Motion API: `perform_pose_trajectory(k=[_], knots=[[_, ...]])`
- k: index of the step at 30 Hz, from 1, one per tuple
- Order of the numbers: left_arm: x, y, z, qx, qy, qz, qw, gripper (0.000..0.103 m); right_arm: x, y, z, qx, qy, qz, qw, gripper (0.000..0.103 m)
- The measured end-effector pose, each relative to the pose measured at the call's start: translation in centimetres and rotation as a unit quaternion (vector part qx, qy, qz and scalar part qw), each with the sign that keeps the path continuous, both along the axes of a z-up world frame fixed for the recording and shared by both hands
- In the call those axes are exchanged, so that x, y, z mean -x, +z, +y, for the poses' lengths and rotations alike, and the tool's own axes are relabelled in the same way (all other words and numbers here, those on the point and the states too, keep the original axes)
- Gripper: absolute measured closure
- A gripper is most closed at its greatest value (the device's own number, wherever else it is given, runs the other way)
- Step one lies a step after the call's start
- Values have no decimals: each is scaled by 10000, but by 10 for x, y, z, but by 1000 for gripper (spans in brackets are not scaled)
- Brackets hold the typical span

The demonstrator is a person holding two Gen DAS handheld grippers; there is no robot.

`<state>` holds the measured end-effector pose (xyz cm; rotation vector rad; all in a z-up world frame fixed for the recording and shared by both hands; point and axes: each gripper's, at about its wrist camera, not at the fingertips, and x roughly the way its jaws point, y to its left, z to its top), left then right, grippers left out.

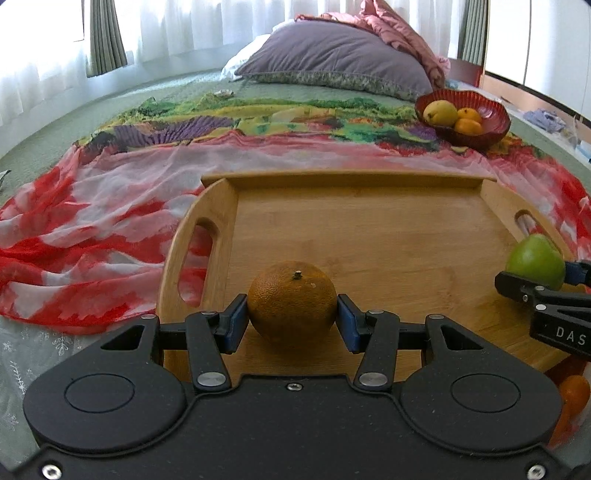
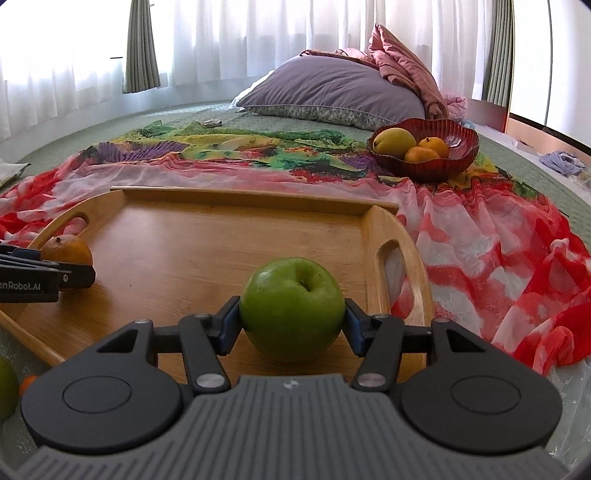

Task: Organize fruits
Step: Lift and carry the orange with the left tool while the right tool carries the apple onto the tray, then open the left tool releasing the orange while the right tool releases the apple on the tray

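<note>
My left gripper [image 1: 291,317] is shut on an orange [image 1: 291,301] over the near left part of a wooden tray [image 1: 369,229]. My right gripper [image 2: 291,319] is shut on a green apple [image 2: 291,306] over the tray's near right part [image 2: 221,236]. The apple also shows at the right edge of the left wrist view [image 1: 535,260], and the orange at the left of the right wrist view [image 2: 66,251]. A red bowl [image 2: 461,155] far right holds a yellow fruit [image 2: 393,142] and two small oranges [image 2: 424,153]; it also shows in the left wrist view [image 1: 495,122].
The tray lies on a red, white and multicoloured scarf [image 1: 92,229] spread over a green bedspread [image 1: 48,147]. A purple pillow [image 1: 332,59] and pink cloth [image 1: 399,33] lie at the far end. More fruit sits by the tray's near edge [image 1: 574,395], [image 2: 7,387].
</note>
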<state>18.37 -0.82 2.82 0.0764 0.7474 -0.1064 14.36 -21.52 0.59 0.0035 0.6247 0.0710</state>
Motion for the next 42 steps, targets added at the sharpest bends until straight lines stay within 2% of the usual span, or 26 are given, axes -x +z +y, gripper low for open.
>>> perform_pose_trajectory(k=[17, 19, 20, 21, 23, 29, 36, 42], knots=[[-3, 1, -4, -105, -31, 16, 9999, 54, -1, 0, 3, 145, 73, 36, 9999, 43], [-1, 2, -3, -76, -19, -37, 10000, 49, -1, 0, 3, 166, 90, 39, 9998, 38], [-1, 3, -3, -71, -19, -106, 9999, 38, -1, 0, 3, 170, 99, 42, 9998, 38], [2, 5, -4, -66, -31, -207, 9998, 27, -1, 0, 3, 171, 106, 44, 9998, 30], [7, 9, -4, -99, -127, -412, 9990, 20, 1, 0, 3, 151, 145, 27, 9998, 28], [22, 9, -5, -302, -281, -537, 9977, 15, 13, -1, 0, 223, 206, -45, 9995, 17], [52, 13, 4, -87, -366, -724, 9967, 6, 32, 3, -8, 153, 271, -124, 9994, 10], [80, 17, 15, 99, -363, -903, 9952, 3, 57, 5, -10, 95, 407, -260, 9988, 3]])
